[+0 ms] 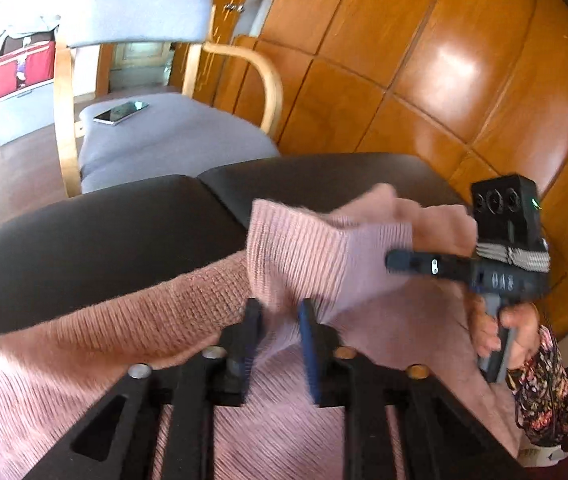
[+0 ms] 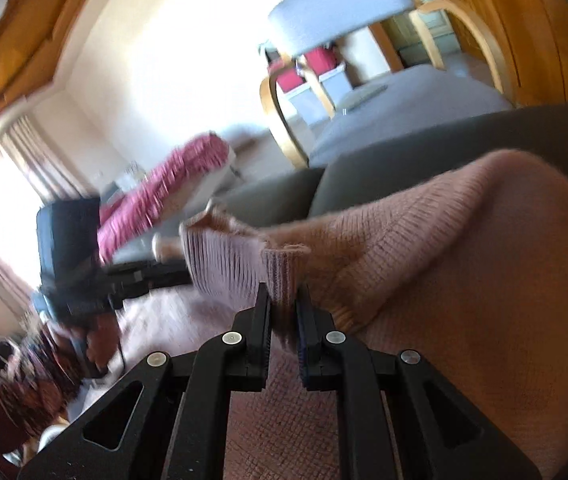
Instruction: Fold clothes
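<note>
A pink knit sweater [image 2: 463, 264] lies on the dark table [image 1: 84, 240]. The left hand-held gripper [image 1: 280, 320] pinches its ribbed cuff; the right hand-held gripper [image 2: 284, 308] clamps another ribbed edge. A grey armchair [image 1: 156, 136] stands behind.

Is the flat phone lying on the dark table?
No, the flat phone lies on the grey cushioned chair seat.

A room in a home.
A grey cushioned armchair [image 1: 156, 136], wooden wardrobe doors [image 1: 423, 72] and curtains [image 2: 32, 156] show it.
</note>
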